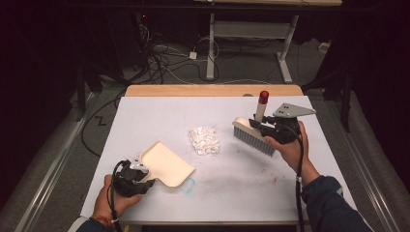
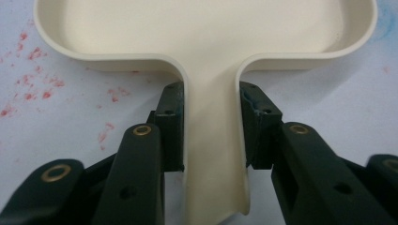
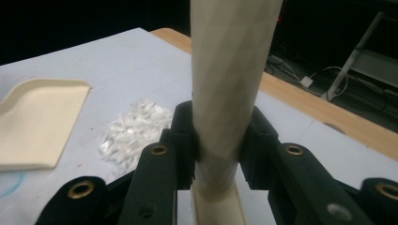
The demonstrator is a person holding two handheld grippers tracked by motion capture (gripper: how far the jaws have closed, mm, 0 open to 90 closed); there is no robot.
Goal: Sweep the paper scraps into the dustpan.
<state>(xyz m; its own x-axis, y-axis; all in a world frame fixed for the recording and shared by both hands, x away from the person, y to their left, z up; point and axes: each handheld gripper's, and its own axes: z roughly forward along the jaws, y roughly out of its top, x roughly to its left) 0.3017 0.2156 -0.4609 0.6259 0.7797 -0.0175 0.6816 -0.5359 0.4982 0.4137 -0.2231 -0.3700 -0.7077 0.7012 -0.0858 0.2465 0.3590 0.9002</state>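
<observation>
A cream dustpan (image 1: 167,164) lies flat on the white table at the front left. My left gripper (image 1: 140,170) is shut on its handle (image 2: 213,140), one pad on each side. My right gripper (image 1: 265,124) is shut on the cream handle (image 3: 227,84) of a brush (image 1: 254,136) with grey bristles and a red cap (image 1: 263,97) at the handle's end. The brush hangs just right of a small heap of white paper scraps (image 1: 204,140), which lies between brush and dustpan. The heap (image 3: 133,129) and the dustpan (image 3: 40,124) lie to the left in the right gripper view.
The white table sheet (image 1: 145,113) bears red specks (image 2: 35,75) and a blue smear (image 1: 189,185) by the dustpan. A wooden edge (image 1: 212,90) runs along the far side. Cables (image 1: 164,60) and a desk frame (image 1: 285,53) stand on the floor beyond.
</observation>
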